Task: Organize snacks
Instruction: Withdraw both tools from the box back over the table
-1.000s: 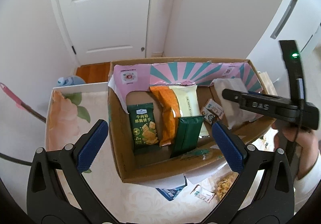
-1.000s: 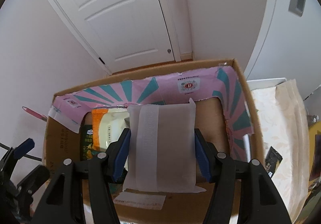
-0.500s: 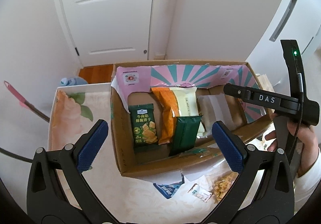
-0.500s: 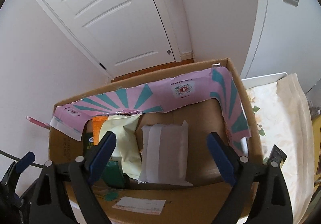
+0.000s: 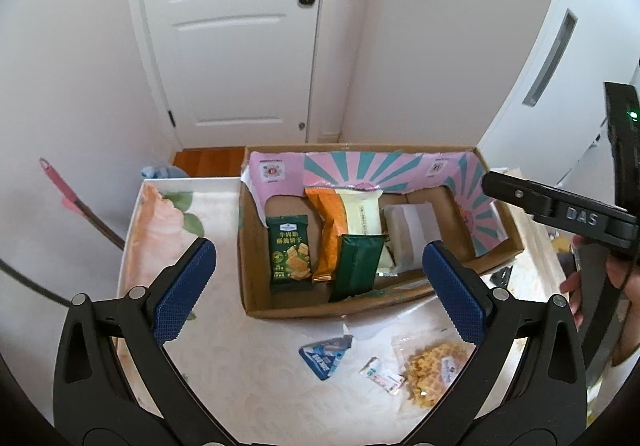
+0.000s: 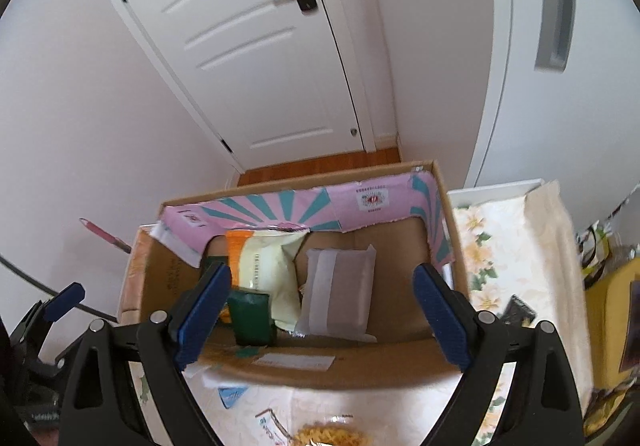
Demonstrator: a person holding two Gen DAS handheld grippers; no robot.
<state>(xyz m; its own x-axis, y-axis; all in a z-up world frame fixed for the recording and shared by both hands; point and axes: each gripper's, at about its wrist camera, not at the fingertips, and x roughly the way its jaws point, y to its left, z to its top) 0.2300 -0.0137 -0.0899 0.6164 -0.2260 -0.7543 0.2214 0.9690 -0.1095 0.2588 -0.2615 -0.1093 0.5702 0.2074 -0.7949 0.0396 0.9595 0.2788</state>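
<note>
Next pick, judged: waffle snack bag (image 5: pixel 430 374) on desk (image 5: pixel 248 350), nearest; approach flat, pinch bag edge, don't crush. Right tool (image 6: pixel 322 320) spread, empty; jaws just opened, releasing whitish packet (image 6: pixel 338 296) now lying in cardboard box (image 6: pixel 352 364) beside cream packet (image 6: pixel 268 270). Left tool (image 5: pixel 320 292) spread, empty, angled down over box front.

- Box (image 5: pixel 256 246): matt brown cardboard, printed paper lining.
- Green packet (image 5: pixel 289 255): glossy film.
- White pack (image 6: pixel 338 292): translucent matt plastic.
- Pads (image 5: pixel 182 288): textured blue rubber.
- Tabletop (image 5: pixel 248 358): smooth, floral print.
</note>
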